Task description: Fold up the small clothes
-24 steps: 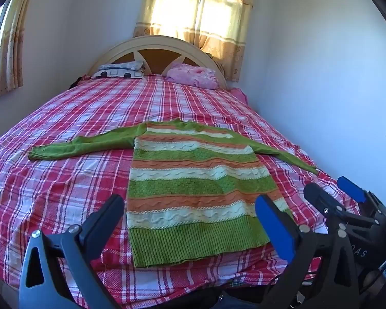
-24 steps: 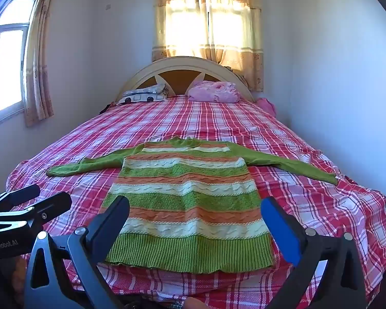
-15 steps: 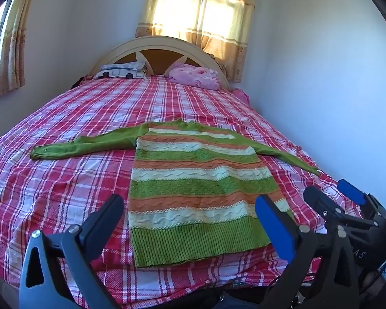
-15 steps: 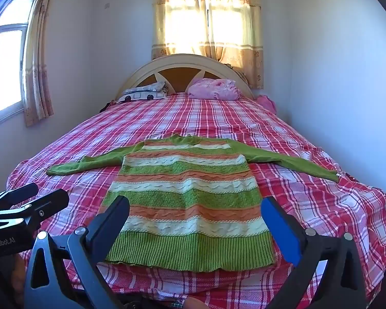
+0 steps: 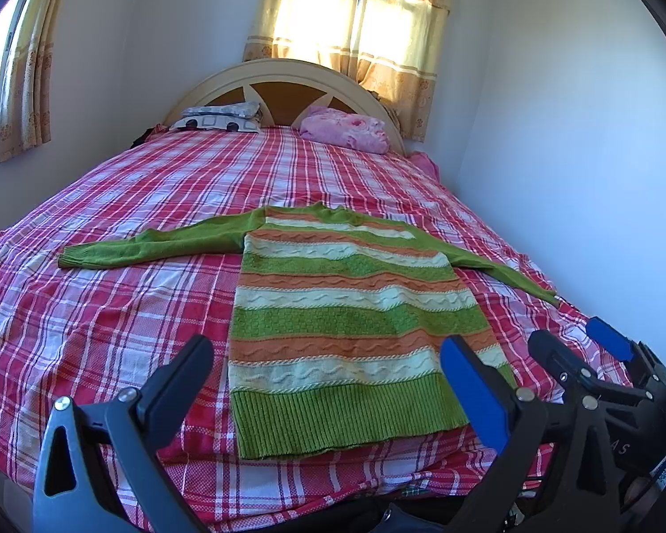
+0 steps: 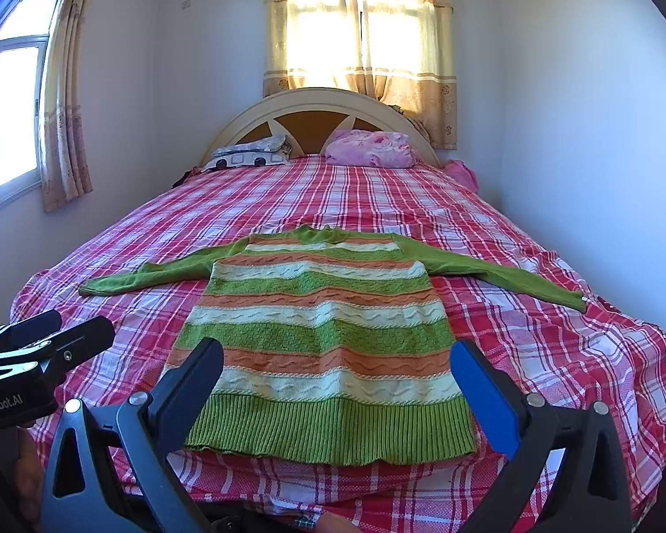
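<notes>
**Operator:** Report gripper status.

**Technician:** Left gripper [image 5: 326, 371]: jaws spread wide, nothing held, poised above the foot of the bed and clear of all fabric. Right gripper [image 6: 337, 373]: the same, fully parted and empty. The two units sit side by side, each visible at the edge of the other's view.

**Operator:** Location of the workpiece?

**Technician:** The striped sweater [image 6: 324, 337] lies flat on the plaid bedspread [image 5: 111, 311], ribbed hem [image 6: 333, 431] nearest the grippers, collar toward the headboard [image 6: 315, 102]. Both green sleeves are extended sideways: left sleeve [image 5: 155, 246], right sleeve [image 6: 501, 277]. No fold appears to have been started.

**Operator:** Failure modes from this state?

**Technician:** Three, as judged from the layout.
1. The knit rests directly on the bedspread. A pinch taken too deep could catch the sheet with the sweater and lift both.
2. The sweater has two layers. Closing on the top layer only would likely separate front from back and skew the fold.
3. The right sleeve cuff lies near the bed edge. Dragging the body unevenly could pull it over the side.

**Operator:** Other items?

**Technician:** A pink blanket [image 6: 368, 149] and a patterned pillow [image 6: 248, 155] at the headboard, well apart from the work area.
</notes>
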Available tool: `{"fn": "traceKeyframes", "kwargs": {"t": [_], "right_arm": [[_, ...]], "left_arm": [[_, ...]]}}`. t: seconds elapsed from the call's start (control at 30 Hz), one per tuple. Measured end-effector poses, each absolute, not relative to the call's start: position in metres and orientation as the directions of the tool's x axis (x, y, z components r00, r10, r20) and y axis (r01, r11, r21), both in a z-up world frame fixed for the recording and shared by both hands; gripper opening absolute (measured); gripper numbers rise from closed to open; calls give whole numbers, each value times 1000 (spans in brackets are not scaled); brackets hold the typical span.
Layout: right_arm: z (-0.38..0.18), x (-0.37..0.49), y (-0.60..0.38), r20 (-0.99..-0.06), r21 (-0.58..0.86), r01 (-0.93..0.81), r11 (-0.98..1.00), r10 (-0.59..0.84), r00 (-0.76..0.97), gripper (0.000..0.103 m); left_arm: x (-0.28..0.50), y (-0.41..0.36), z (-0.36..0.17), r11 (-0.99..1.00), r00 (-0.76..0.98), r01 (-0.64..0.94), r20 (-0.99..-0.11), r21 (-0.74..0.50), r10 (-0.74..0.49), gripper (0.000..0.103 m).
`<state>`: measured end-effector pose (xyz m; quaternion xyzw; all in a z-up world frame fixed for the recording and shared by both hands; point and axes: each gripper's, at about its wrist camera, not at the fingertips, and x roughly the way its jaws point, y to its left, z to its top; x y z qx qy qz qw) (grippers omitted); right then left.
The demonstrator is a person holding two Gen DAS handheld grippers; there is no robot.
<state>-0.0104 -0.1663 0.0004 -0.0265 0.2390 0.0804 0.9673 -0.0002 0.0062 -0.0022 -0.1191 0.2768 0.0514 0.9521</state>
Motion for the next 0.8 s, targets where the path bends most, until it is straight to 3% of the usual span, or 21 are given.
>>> {"fn": "traceKeyframes", "kwargs": {"t": [0.8], "right_arm": [[-2,-10,-166,-474,-10,-173,985,148,868,102]], "left_arm": [[0,9,-1,963,844,-176,-535,-203,41,103]]}}
